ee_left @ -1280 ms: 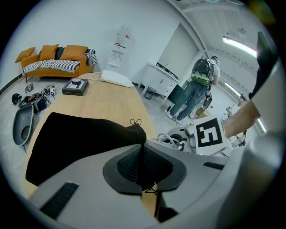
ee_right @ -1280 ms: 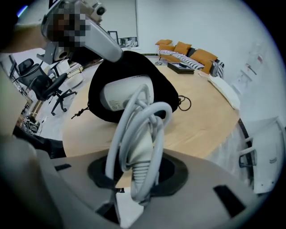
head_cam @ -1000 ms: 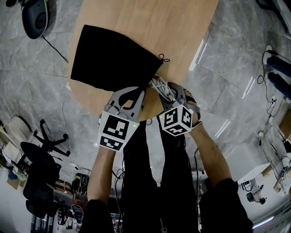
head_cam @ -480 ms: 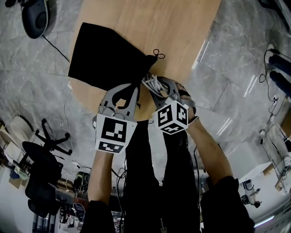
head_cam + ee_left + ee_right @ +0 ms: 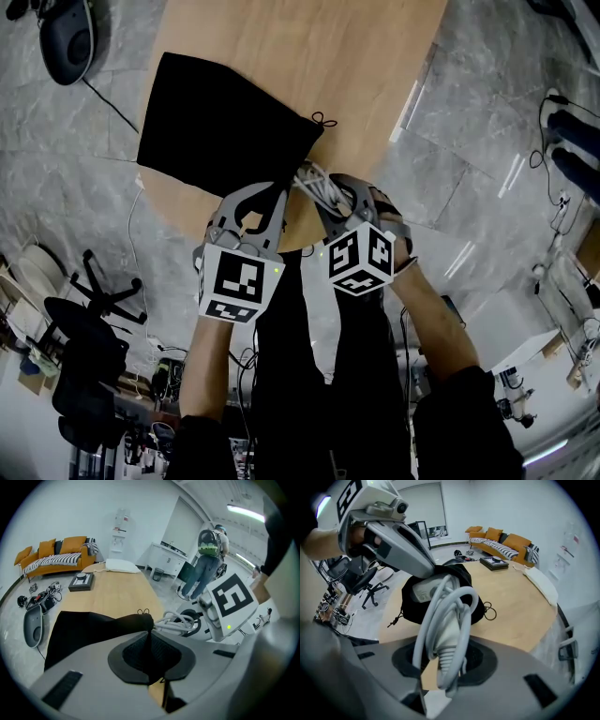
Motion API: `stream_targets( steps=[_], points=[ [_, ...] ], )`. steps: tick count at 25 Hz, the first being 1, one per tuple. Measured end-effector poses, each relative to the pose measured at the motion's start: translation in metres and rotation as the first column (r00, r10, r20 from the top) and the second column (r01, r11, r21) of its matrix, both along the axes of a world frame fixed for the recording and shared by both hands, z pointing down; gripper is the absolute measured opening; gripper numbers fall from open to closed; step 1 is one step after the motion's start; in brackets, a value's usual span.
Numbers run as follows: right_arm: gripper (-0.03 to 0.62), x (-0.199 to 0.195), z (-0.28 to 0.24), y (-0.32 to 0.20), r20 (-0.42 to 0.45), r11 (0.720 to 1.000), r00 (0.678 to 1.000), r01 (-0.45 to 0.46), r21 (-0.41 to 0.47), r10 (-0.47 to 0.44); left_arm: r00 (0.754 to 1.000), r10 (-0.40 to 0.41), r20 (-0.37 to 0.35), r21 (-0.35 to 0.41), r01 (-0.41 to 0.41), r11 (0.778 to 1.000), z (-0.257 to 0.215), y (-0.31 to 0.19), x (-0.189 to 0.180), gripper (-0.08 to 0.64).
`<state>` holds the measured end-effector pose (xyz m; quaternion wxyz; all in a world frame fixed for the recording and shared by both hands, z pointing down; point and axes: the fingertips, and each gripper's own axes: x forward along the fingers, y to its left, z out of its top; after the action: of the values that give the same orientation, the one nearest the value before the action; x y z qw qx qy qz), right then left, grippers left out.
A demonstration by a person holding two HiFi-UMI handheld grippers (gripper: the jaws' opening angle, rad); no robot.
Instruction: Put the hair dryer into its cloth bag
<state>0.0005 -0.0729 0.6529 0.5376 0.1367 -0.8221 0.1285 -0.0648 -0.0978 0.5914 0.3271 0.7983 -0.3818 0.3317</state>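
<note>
Cloth bag [image 5: 220,117], black: laid flat on the wooden table [image 5: 356,66], towards its near left part, with the mouth turned to the table's near edge. Left gripper [image 5: 150,641]: jaws almost closed, a fold of the bag's mouth pinched between them, held at the table's near edge. Right gripper [image 5: 446,665]: jaws partly apart, clamped on the cord end of the hair dryer [image 5: 423,591] and on its looped grey cord [image 5: 457,616], over the same edge of the table. Hair dryer: pale grey, its body seen at the bag's mouth with black cloth around it, the cord loops outside. Drawstring [image 5: 324,119]: lying on the table top beside the mouth. Orange sofa [image 5: 56,548]: placed beyond the table's far end.
</note>
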Motion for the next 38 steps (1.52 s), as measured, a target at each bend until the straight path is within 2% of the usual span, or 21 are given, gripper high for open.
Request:
stream_targets(
  steps=[2,6,9,12,15,18,25,28,33,38],
  points=[
    [0.149,-0.009,-0.004,0.0,0.029,1.0,1.0,-0.006,-0.007,0.007,1.0,0.008,-0.004,0.016,-0.008,1.0,-0.004,0.002,0.003,0.026],
    [0.149,-0.026,-0.007,0.003,0.08,0.999,0.996,-0.025,-0.041,0.029,0.997,-0.03,-0.076,0.018,0.031,0.999,-0.02,0.001,0.0,0.026],
    [0.149,-0.026,0.007,0.007,0.024,0.998,0.999,-0.032,-0.063,0.033,0.997,-0.05,-0.064,0.003,0.05,0.999,-0.017,0.0,-0.01,0.026],
    [0.149,-0.02,0.015,0.013,0.005,0.994,0.998,-0.062,-0.092,0.063,0.993,-0.051,-0.107,0.043,0.056,0.998,-0.039,-0.006,-0.008,0.026],
    [0.149,-0.017,0.012,0.01,0.057,0.992,0.993,-0.094,-0.087,0.1,0.995,-0.028,-0.098,0.027,0.031,0.999,-0.034,-0.007,0.003,0.026],
    [0.149,-0.023,0.009,0.008,0.101,0.991,0.988,-0.112,-0.074,0.119,0.99,-0.025,-0.137,0.026,0.029,0.999,-0.039,-0.003,0.008,0.026],
    [0.149,-0.045,0.02,0.009,0.108,0.998,0.992,-0.053,-0.041,0.057,0.993,-0.028,-0.117,0.077,0.037,0.996,-0.052,-0.007,0.007,0.026],
    [0.149,-0.046,0.022,0.001,0.124,0.997,0.99,-0.06,-0.041,0.065,0.994,-0.017,-0.112,0.066,0.024,0.998,-0.048,-0.007,0.014,0.026],
    [0.15,-0.061,0.024,-0.014,0.16,0.998,0.985,-0.058,-0.029,0.061,0.987,-0.044,-0.154,0.044,0.051,0.998,-0.052,-0.009,0.011,0.026],
    [0.15,-0.081,0.029,-0.022,0.191,0.999,0.981,-0.041,0.013,0.038,0.989,-0.038,-0.143,0.048,0.045,0.998,-0.054,-0.012,0.006,0.026]
  ],
)
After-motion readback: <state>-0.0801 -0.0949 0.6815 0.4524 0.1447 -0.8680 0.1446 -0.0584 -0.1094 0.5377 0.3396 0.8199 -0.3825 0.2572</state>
